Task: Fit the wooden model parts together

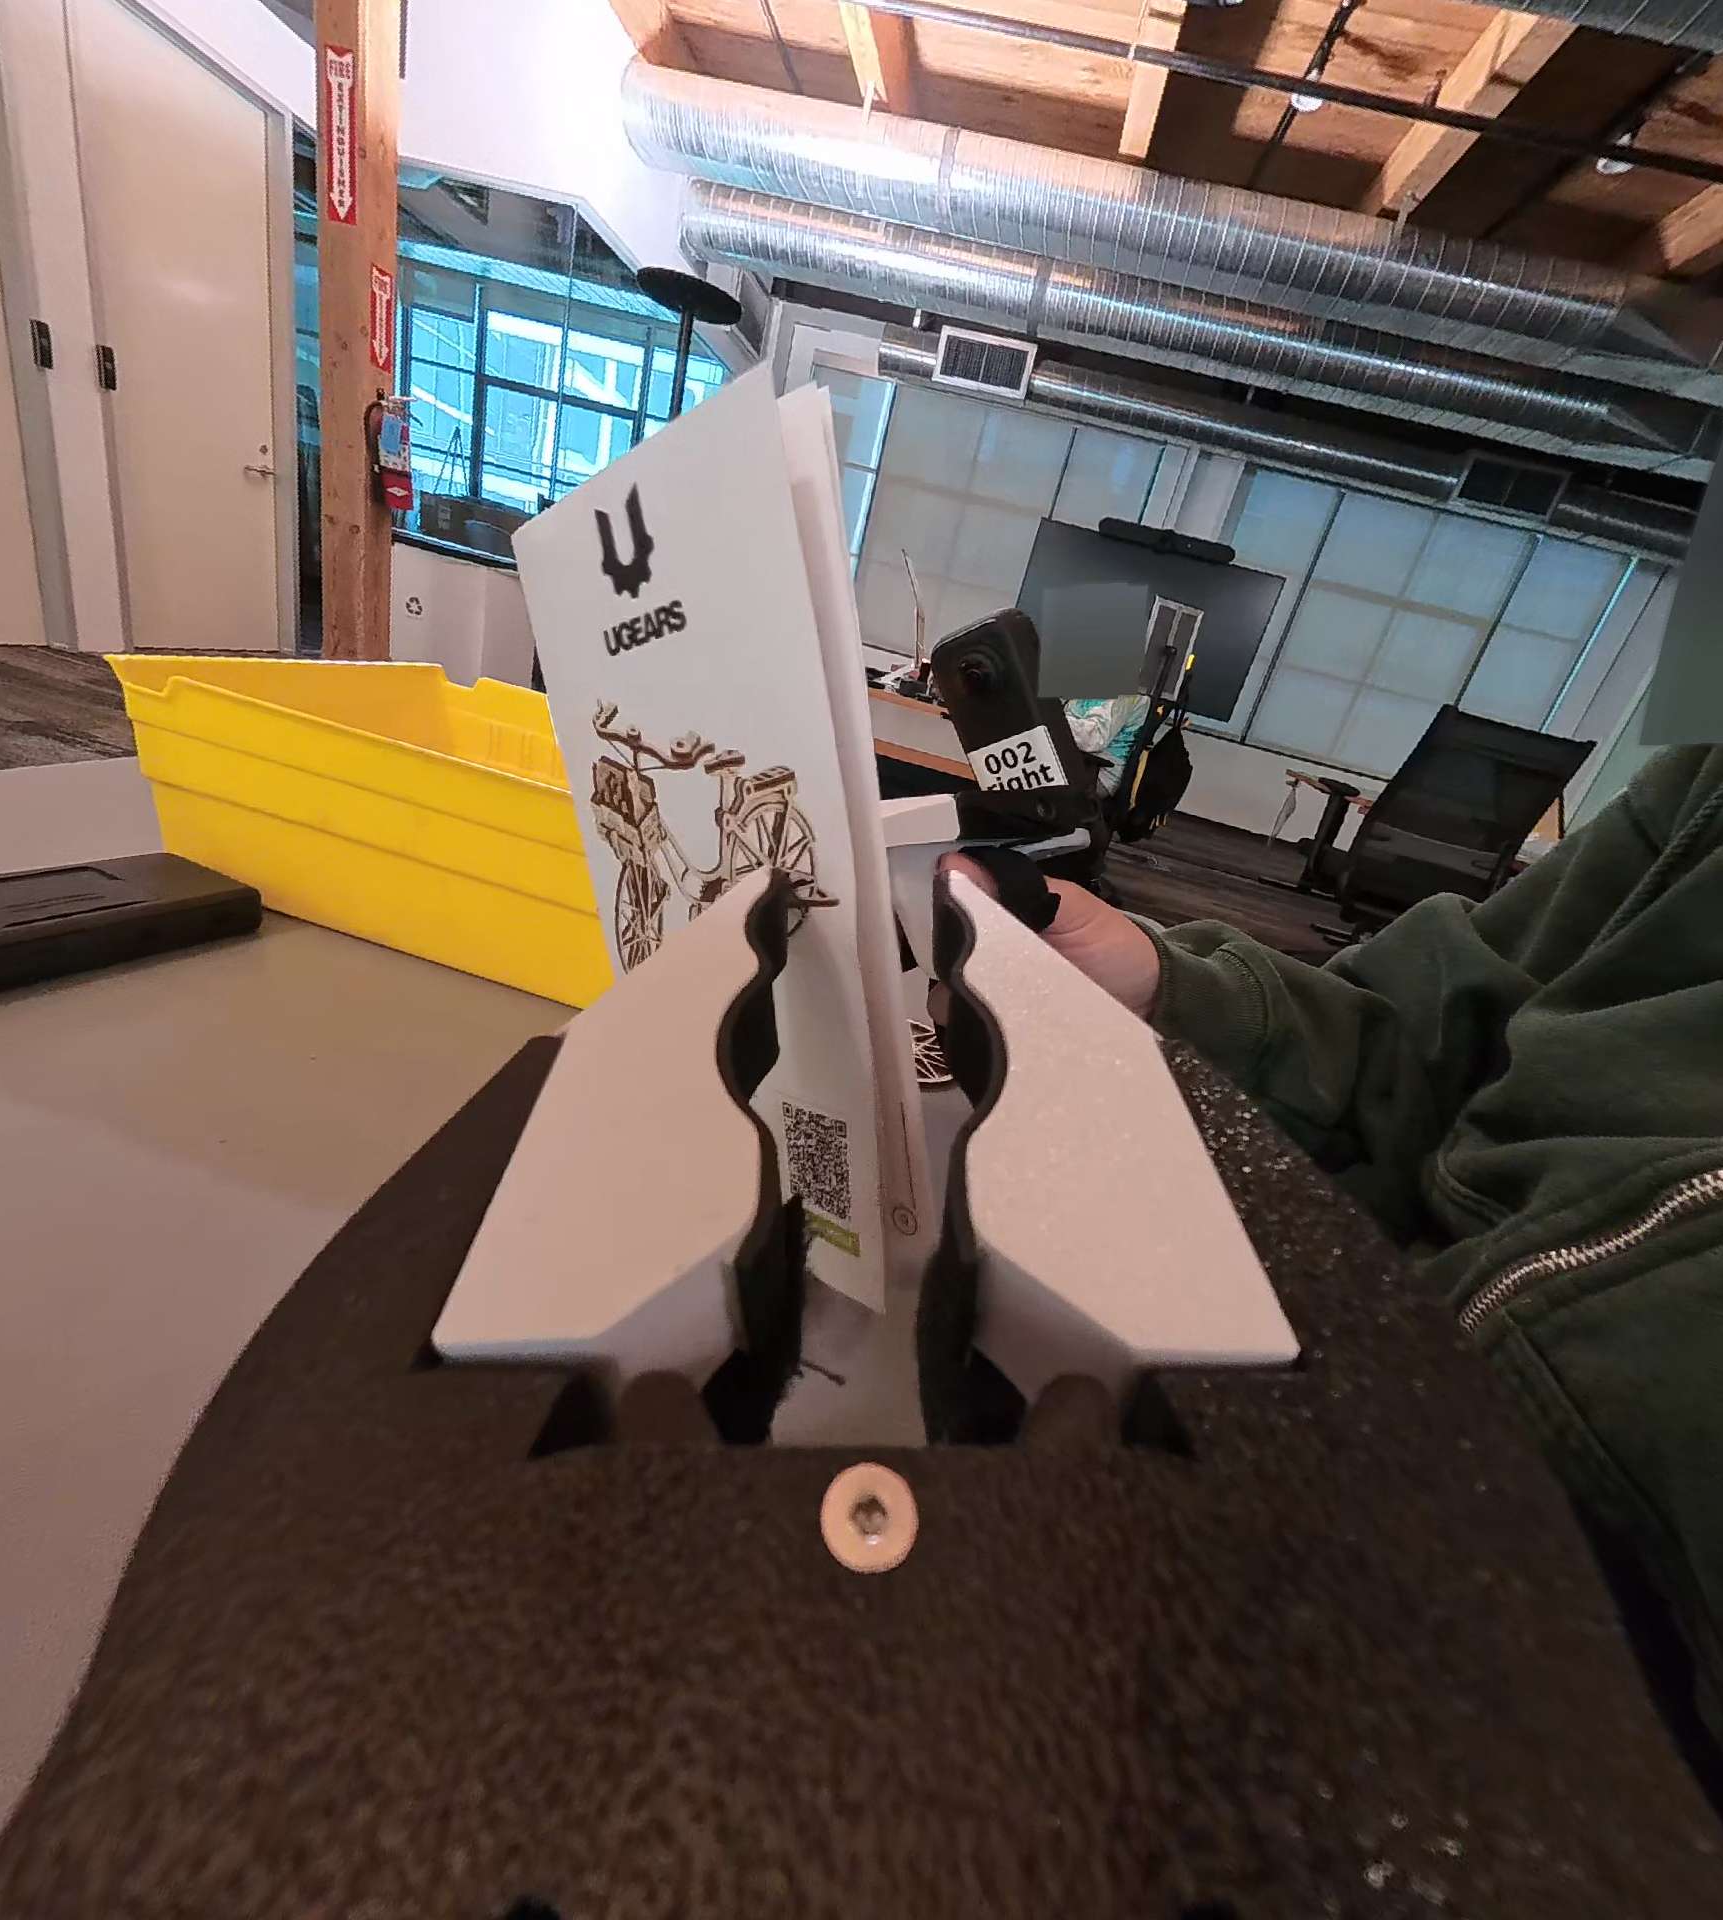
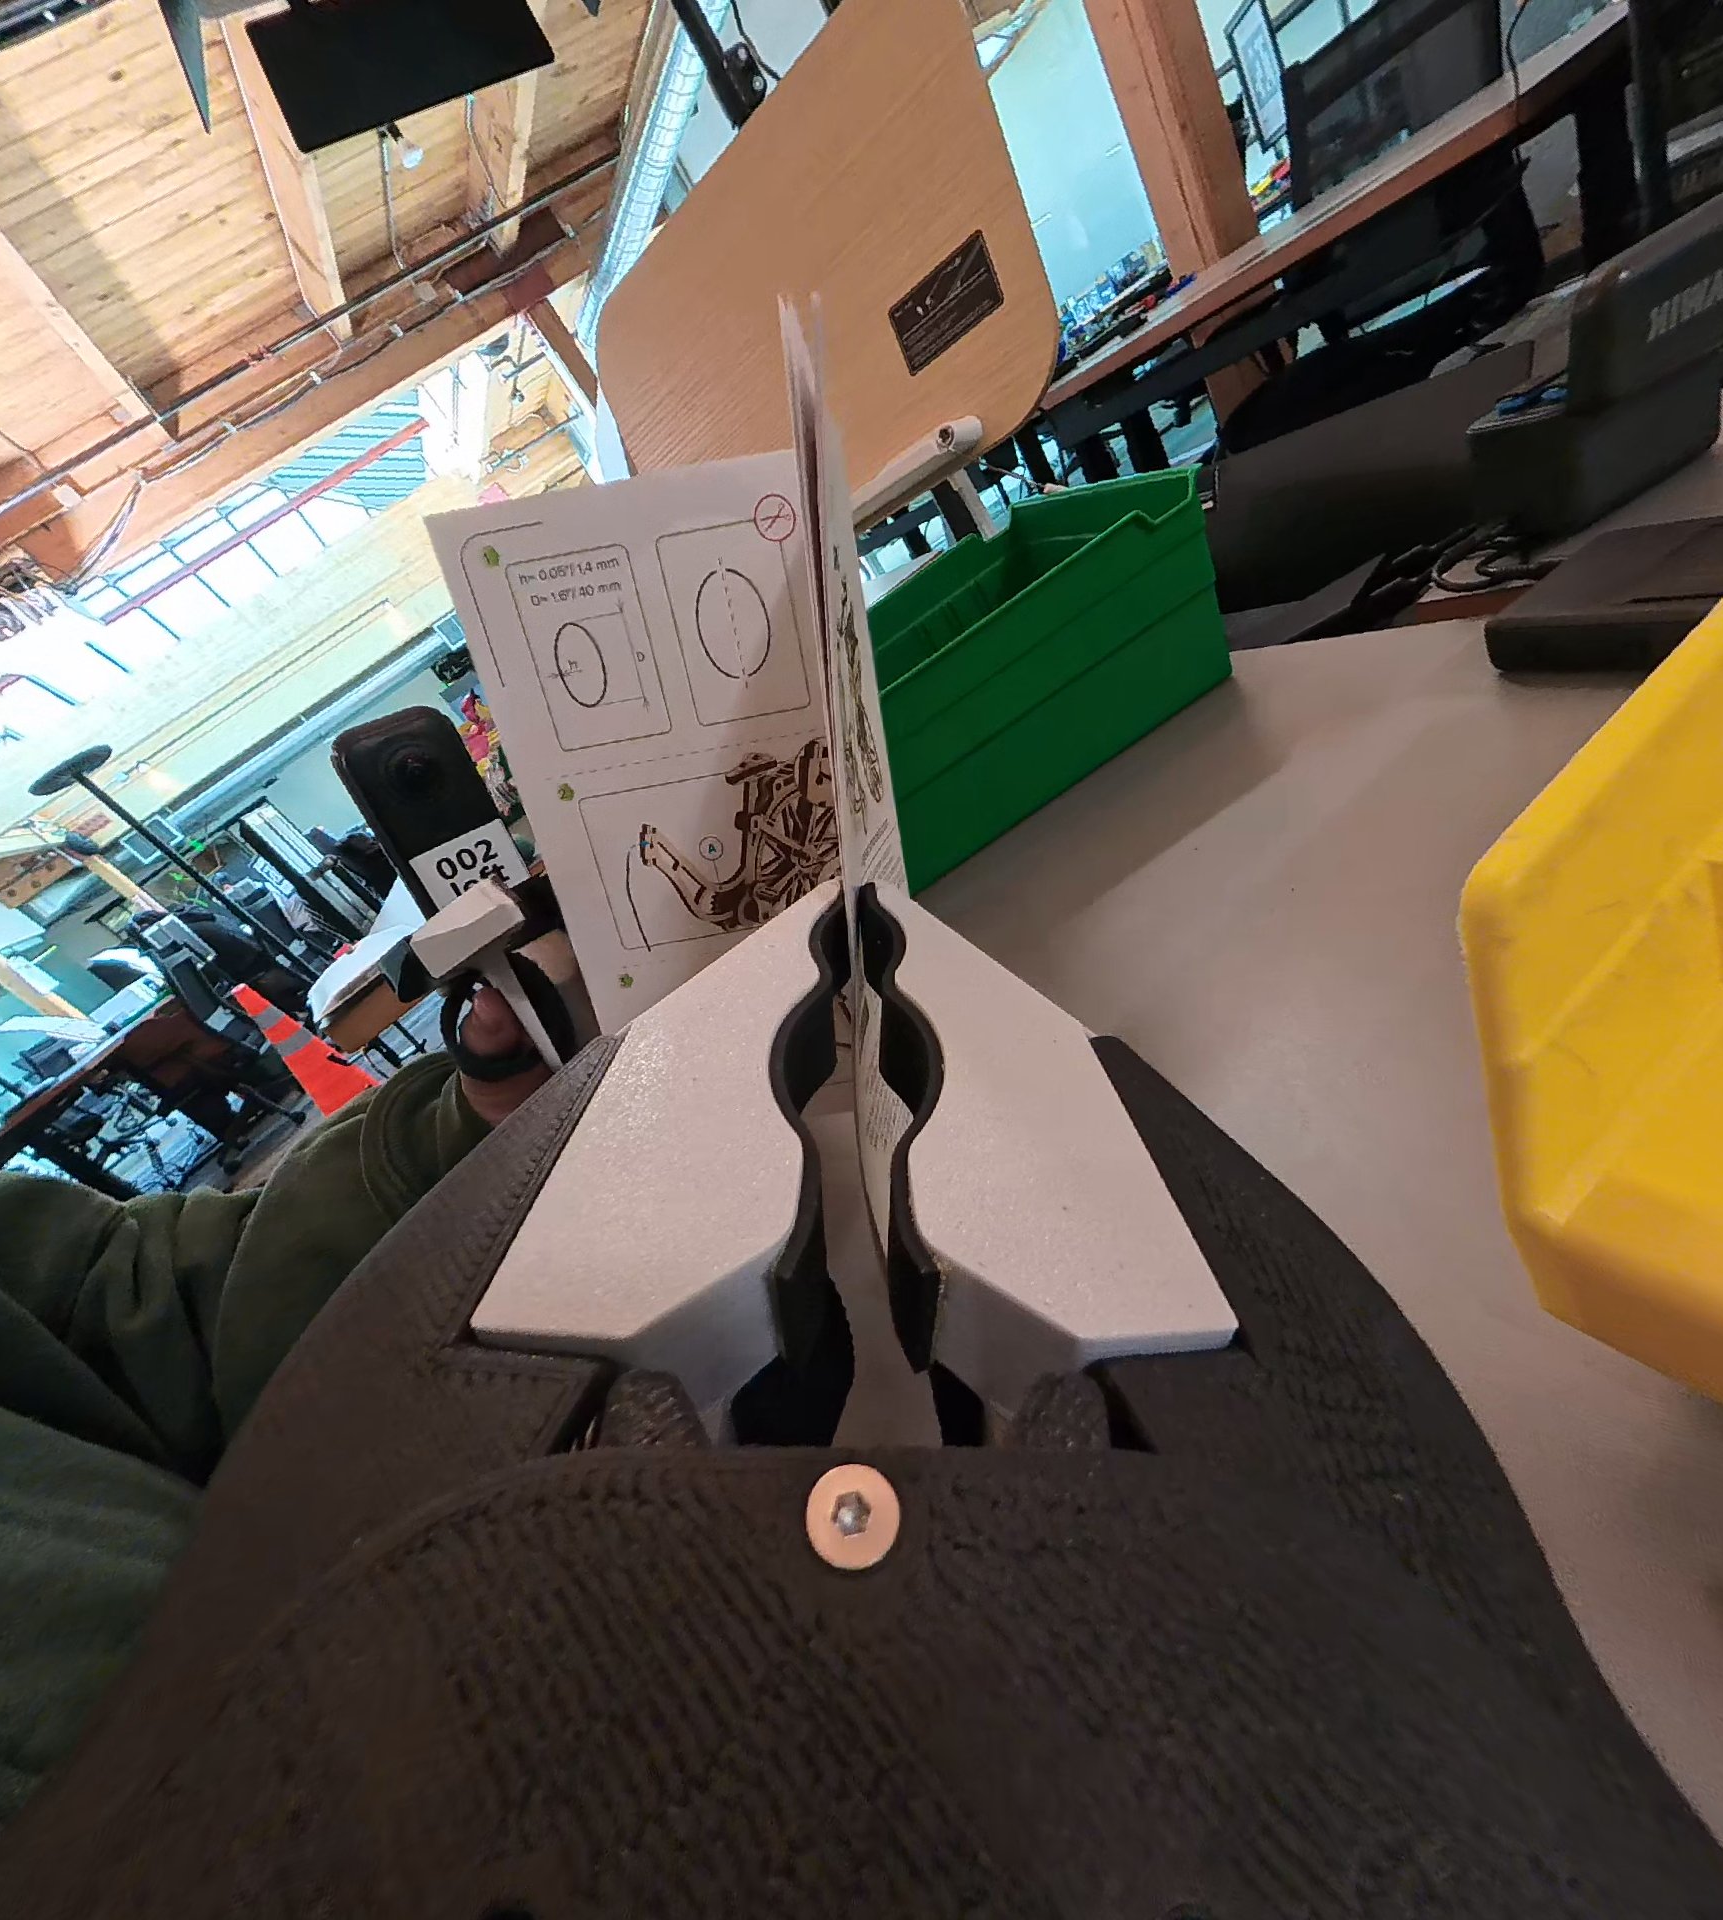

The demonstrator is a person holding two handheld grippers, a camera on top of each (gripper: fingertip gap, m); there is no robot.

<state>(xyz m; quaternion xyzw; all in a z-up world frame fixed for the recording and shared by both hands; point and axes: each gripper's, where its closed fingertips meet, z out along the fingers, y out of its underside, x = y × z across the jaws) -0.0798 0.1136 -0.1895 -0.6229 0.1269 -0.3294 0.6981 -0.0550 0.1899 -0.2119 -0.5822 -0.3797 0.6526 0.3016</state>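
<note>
Above table (image 2: 1252, 935), booklet (image 1: 711, 727) upright

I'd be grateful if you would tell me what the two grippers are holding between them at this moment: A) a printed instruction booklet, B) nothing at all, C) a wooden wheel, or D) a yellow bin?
A: the instruction booklet stands upright between the fingers of the left gripper, while the right gripper pinches some of its pages at the fingertips; the yellow bin sits untouched on the table.
</note>
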